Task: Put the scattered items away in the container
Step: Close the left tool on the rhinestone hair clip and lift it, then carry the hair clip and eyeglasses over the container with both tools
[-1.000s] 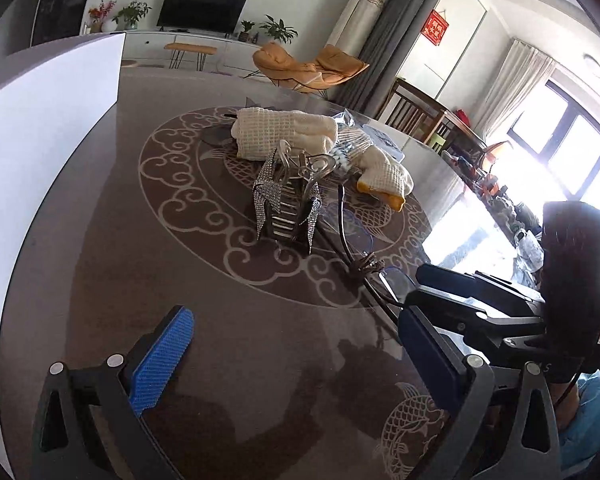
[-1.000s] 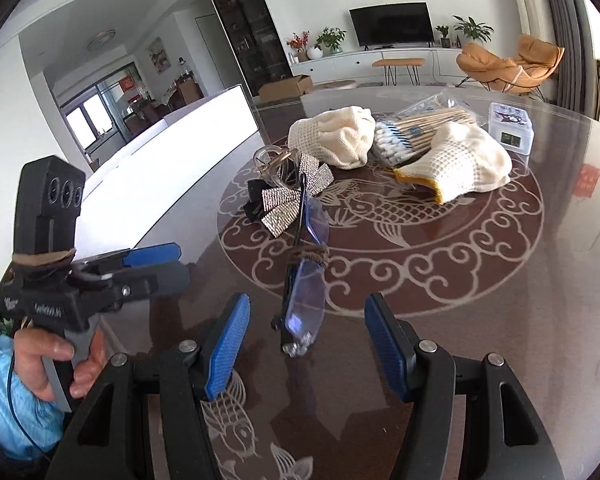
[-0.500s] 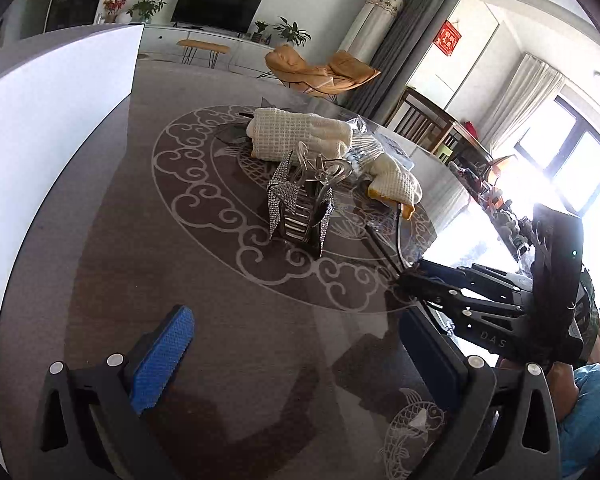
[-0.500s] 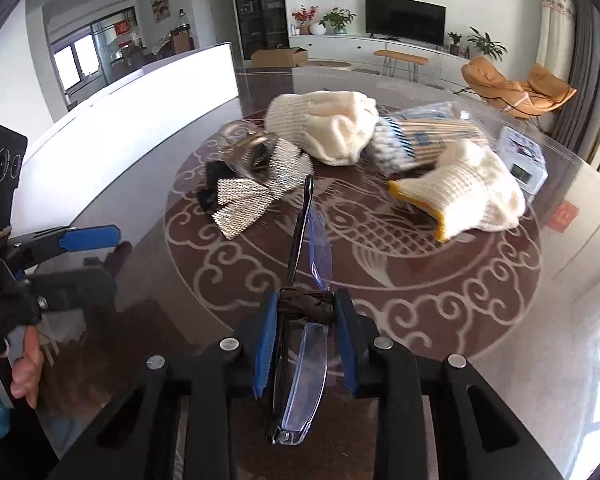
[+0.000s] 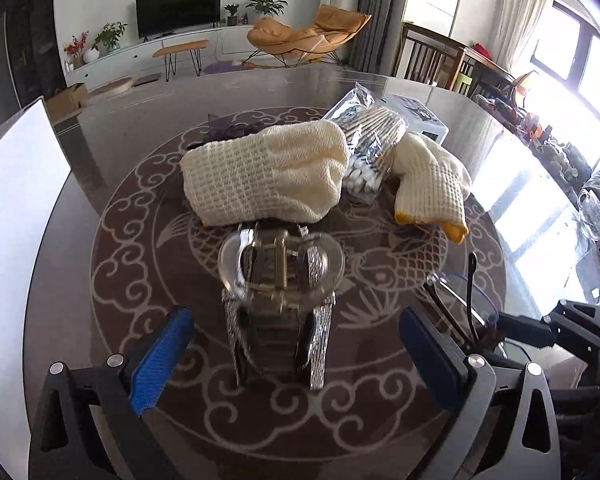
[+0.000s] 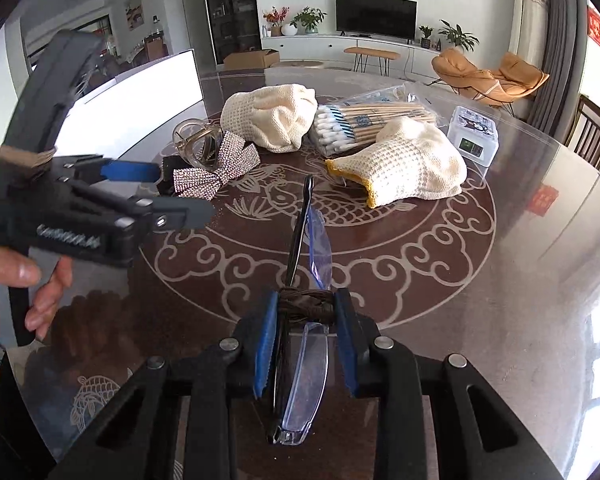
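Since a second ago the right gripper (image 6: 305,338) has closed its blue-padded jaws on the folded clear-lensed glasses with black arms (image 6: 305,364), which then lay loose between open fingers; the pads now press on the brown cord wrapped round the frame, and one black arm sticks out ahead over the table. Meanwhile the left gripper (image 5: 296,358) has swung across so that the rhinestone-covered bow hair clip (image 5: 278,332) now sits between its fingers, where before it lay farther off toward the middle of the table. Its jaws stand wide apart, neither blue pad (image 5: 161,360) touching the clip. A clear plastic clip with a metal spring (image 5: 281,266) rests on the far end of the bow.

Beyond these, on the dark round glass-topped table with pale scroll and fish patterns (image 6: 480,280), lie a cream knitted work glove (image 5: 264,172), a clear bag of wooden cotton swabs (image 5: 370,146), a second cream knitted glove with a yellow cuff (image 5: 430,184) and a small clear plastic box (image 6: 474,136). The swab bag lies between the two gloves, touching both. A white panel (image 5: 16,220) stands along the table's left edge. In the right wrist view a person's hand (image 6: 8,280) grips the left tool's handle.
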{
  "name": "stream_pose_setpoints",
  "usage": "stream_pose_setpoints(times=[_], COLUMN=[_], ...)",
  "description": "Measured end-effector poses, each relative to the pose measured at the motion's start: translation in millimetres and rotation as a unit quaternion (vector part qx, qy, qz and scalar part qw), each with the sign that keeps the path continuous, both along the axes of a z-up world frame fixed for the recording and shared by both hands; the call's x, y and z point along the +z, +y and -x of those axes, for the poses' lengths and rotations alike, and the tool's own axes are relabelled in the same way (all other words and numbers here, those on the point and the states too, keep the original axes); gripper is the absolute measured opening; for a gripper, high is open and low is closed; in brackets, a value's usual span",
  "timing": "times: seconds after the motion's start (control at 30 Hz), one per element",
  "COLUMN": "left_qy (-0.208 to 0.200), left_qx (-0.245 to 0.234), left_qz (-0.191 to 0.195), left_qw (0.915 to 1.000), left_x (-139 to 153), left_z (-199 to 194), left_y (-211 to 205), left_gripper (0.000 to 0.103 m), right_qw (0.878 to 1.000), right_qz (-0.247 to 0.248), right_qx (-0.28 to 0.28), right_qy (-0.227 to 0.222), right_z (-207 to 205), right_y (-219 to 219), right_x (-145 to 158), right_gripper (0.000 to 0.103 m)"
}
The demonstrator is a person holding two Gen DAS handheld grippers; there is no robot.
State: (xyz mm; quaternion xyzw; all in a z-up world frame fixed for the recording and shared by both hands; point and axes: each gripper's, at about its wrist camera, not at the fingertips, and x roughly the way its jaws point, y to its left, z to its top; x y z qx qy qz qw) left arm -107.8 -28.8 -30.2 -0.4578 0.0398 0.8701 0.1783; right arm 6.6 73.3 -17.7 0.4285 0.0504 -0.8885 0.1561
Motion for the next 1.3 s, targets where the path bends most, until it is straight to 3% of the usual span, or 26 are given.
stream_pose_setpoints(times=[0.1, 0.17, 0.2, 0.27, 0.3, 0.47, 0.57, 0.7, 0.83, 1.1, 1.3], left_qy=[-0.027, -0.011, -0.008, 0.007, 0.014, 0.023, 0.012, 0.009, 0.022, 0.04, 0.046], left_qx=[-0.011, -0.027, -0.03, -0.019, -0.008, 0.02, 0.046, 0.087, 0.113, 0.146, 0.138], left_qz=[0.019, 0.057, 0.053, 0.05, 0.045, 0.036, 0.006, -0.029, -0.039, -0.065, -0.034], left_qw=[0.9994, 0.998, 0.9981, 0.9985, 0.9989, 0.9989, 0.9989, 0.9958, 0.9926, 0.9864, 0.9888], left_x=[-9, -11, -11, -7, -3, 6, 12, 8, 0, -1, -1], left_z=[18, 18, 18, 16, 15, -11, -41, -85, -107, -112, -111], left_y=[15, 26, 25, 20, 16, -1, -16, -30, -32, -42, -32], left_gripper=[0.103, 0.103, 0.103, 0.08, 0.055, 0.055, 0.055, 0.055, 0.055, 0.055, 0.055], right_qw=[1.0, 1.0, 1.0, 1.0, 1.0, 1.0, 1.0, 0.994, 0.987, 0.99, 0.988], right_qz=[0.001, 0.003, 0.005, 0.01, 0.012, 0.015, 0.02, 0.106, 0.152, 0.122, 0.134], right_qx=[0.0, 0.0, 0.0, 0.0, 0.0, 0.0, -0.003, -0.02, -0.06, -0.072, -0.08], right_qy=[0.0, -0.001, -0.001, -0.002, -0.003, -0.004, -0.002, 0.014, 0.002, 0.01, 0.0], right_z=[-1, -1, 0, 0, 0, -1, -2, -10, -14, -15, -13], right_y=[1, 1, 1, 3, 3, 3, 5, 33, 49, 43, 50], right_x=[0, 0, 1, 1, 1, 1, 1, 10, 8, 11, 7], right_gripper=[0.029, 0.029, 0.029, 0.029, 0.029, 0.029, 0.029, 0.029, 0.029, 0.029, 0.029])
